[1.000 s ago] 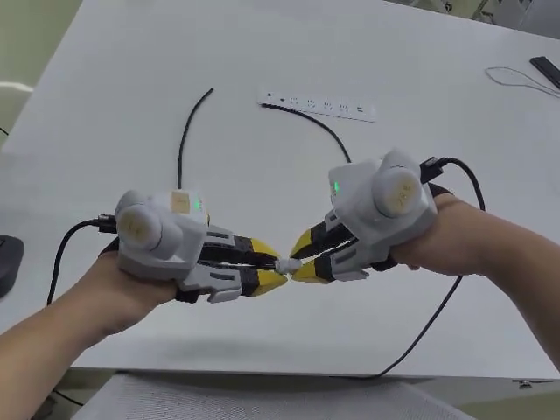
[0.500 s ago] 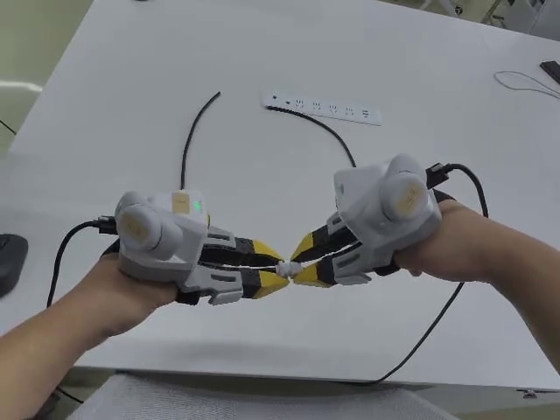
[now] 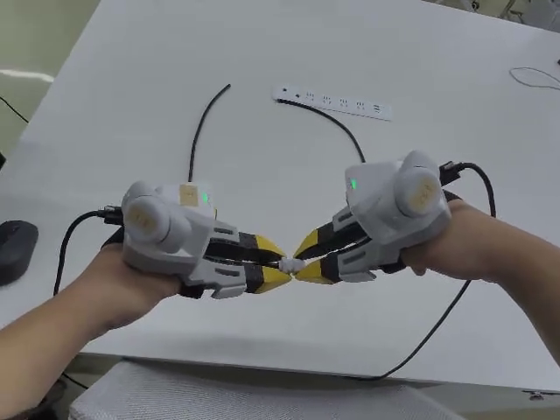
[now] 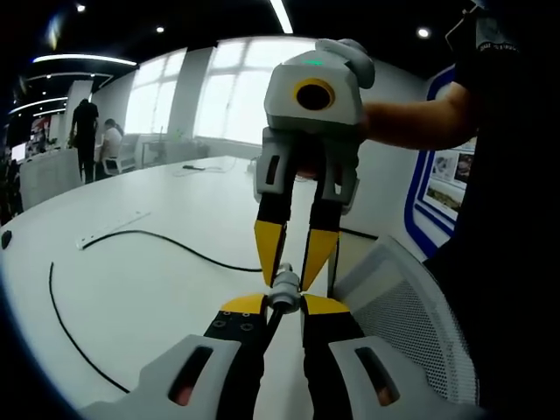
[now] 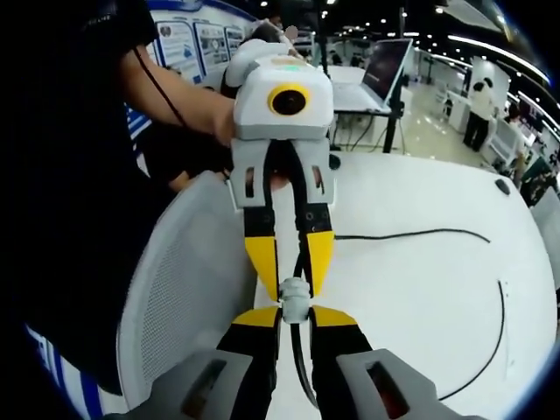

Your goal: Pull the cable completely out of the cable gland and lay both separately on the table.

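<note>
A small grey-white cable gland [image 3: 290, 262] hangs in the air over the table's near edge, between both grippers' yellow tips. My left gripper [image 3: 282, 269] comes in from the left and is shut on the black cable [image 4: 275, 321], just behind the gland [image 4: 283, 287]. My right gripper [image 3: 300, 262] comes in from the right, shut on the gland [image 5: 295, 298]. A loose cable tail [image 5: 300, 363] curves back between its jaws. In the right gripper view, the cable runs straight along the left gripper [image 5: 295, 291]. The grippers stand tip to tip.
A white power strip [image 3: 332, 102] with its black lead lies far across the white table [image 3: 262, 52]. Another black cable [image 3: 199, 131] lies at mid-left. A dark object [image 3: 13, 249] sits at the left edge. A mesh chair back [image 3: 245, 398] is below the grippers.
The head view has shifted a little. Both grippers stay tip to tip on the gland and cable, with no visible parting between them.
</note>
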Demonstrator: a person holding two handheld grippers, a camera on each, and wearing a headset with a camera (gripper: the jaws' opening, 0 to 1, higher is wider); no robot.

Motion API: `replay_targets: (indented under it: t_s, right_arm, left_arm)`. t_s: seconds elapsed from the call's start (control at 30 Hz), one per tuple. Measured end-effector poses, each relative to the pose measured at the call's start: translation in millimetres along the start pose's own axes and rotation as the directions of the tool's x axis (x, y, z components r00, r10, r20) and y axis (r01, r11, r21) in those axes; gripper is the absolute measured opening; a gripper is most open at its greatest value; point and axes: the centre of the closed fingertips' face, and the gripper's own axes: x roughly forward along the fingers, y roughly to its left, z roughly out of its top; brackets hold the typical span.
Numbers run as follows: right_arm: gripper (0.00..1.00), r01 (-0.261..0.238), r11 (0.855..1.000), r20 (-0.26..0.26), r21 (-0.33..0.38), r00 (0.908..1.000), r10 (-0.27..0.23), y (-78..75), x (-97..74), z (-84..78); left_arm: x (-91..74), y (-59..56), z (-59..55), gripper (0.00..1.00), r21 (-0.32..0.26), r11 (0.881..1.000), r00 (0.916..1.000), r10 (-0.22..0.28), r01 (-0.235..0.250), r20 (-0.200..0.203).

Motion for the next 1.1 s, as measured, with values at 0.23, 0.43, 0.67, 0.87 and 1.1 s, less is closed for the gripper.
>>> replay_targets:
  t_s: [0.23,0.43,0.67,0.87,1.1]
  right_arm:
    - [0.09,-0.111,0.973,0.144,0.202,0.9862,0.083,4.0,-3.5,7.3]
    - [0.13,-0.251,0.896,0.308,0.366,0.9413,0.138,-1.2,-13.5,19.8]
    - [0.12,-0.452,0.726,0.443,0.519,0.8681,0.224,-2.7,-18.2,27.1]
    - [0.12,-0.483,0.682,0.448,0.549,0.8591,0.248,0.8,-14.6,24.8]
    - [0.11,-0.506,0.647,0.451,0.571,0.8512,0.268,6.3,-13.0,21.8]
  left_arm:
    - [-6.9,-3.0,0.8,0.15,0.013,1.000,1.0000,-0.008,0.008,-0.001]
    - [-10.0,-3.9,2.7,0.15,0.034,0.999,0.9999,-0.013,0.013,0.003]
    - [-14.2,-2.4,10.7,0.15,0.092,0.996,0.9999,-0.010,0.009,0.010]
    - [-14.2,-2.2,12.6,0.15,0.129,0.992,0.9999,-0.010,0.011,-0.005]
    - [-13.9,-2.6,11.9,0.15,0.155,0.988,0.9997,-0.017,0.020,-0.019]
